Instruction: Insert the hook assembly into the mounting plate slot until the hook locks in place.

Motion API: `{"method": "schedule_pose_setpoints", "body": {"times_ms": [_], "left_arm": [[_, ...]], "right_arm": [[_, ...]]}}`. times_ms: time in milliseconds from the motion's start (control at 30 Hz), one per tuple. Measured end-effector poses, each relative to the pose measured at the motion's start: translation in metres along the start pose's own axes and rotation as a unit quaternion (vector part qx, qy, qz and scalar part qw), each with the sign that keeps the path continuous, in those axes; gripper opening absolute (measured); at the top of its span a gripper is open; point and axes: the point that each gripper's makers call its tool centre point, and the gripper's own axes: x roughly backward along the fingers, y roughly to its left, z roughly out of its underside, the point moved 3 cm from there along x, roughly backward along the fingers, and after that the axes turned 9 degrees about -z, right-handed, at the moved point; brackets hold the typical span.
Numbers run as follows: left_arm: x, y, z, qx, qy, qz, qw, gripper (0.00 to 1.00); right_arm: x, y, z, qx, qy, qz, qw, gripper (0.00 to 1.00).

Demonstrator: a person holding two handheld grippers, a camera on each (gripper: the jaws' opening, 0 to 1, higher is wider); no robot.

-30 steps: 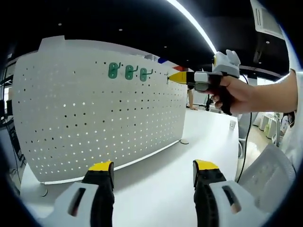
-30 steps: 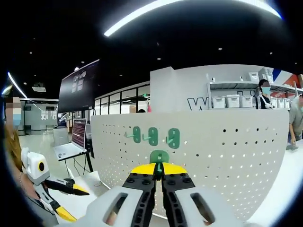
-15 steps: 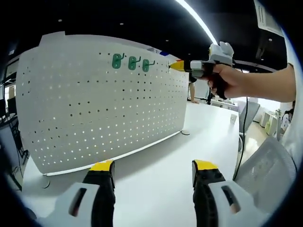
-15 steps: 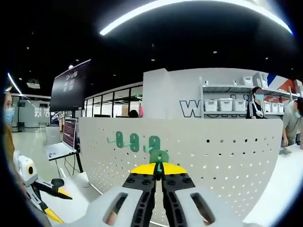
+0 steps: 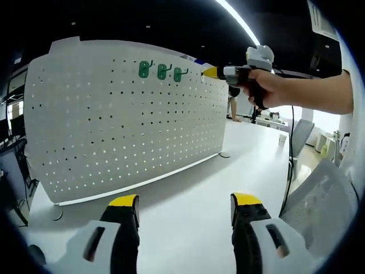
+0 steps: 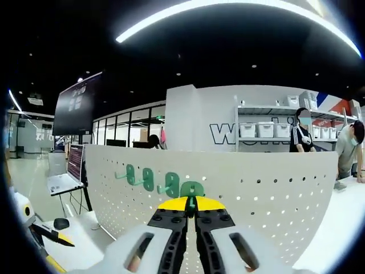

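We see our right gripper [image 6: 191, 204] clenched on a small green plastic hook [image 6: 193, 190], whose top pokes up just past its yellow tips. The hook sits right against the upper part of the white perforated metal mounting plate [image 6: 268, 188] straight ahead of this gripper, just to the right of three green hooks [image 6: 149, 180] already hanging there in a row. In the left gripper view, the right gripper [image 5: 212, 72] reaches in from the right, held by a hand [image 5: 263, 89], its tips at the plate's [image 5: 114, 125] top edge. Our left gripper [image 5: 183, 206] is released, jaws spread apart with nothing between them, low over the white surface [image 5: 188, 182] in front of the plate.
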Motion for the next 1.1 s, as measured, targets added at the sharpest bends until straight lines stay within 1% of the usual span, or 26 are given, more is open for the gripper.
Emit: {"method": "schedule_pose_setpoints", "body": {"times_ms": [367, 467, 833, 1100], "left_arm": [[0.000, 0.001, 0.008, -0.002, 0.013, -0.001, 0.9999, 0.67], [0.000, 0.004, 0.011, -0.001, 0.017, -0.007, 0.9998, 0.66], [-0.001, 0.006, 0.016, 0.003, 0.027, -0.010, 0.9996, 0.66], [0.000, 0.005, 0.018, 0.002, 0.034, -0.013, 0.9993, 0.66]], "right_arm": [[-0.009, -0.010, -0.005, 0.010, -0.002, 0.014, 0.9998, 0.01], [-0.011, -0.011, -0.005, 0.017, -0.001, 0.016, 0.9997, 0.01], [-0.020, -0.014, -0.004, 0.025, -0.007, 0.021, 0.9995, 0.01], [-0.027, -0.018, -0.001, 0.024, -0.008, 0.016, 0.9996, 0.01]]}}
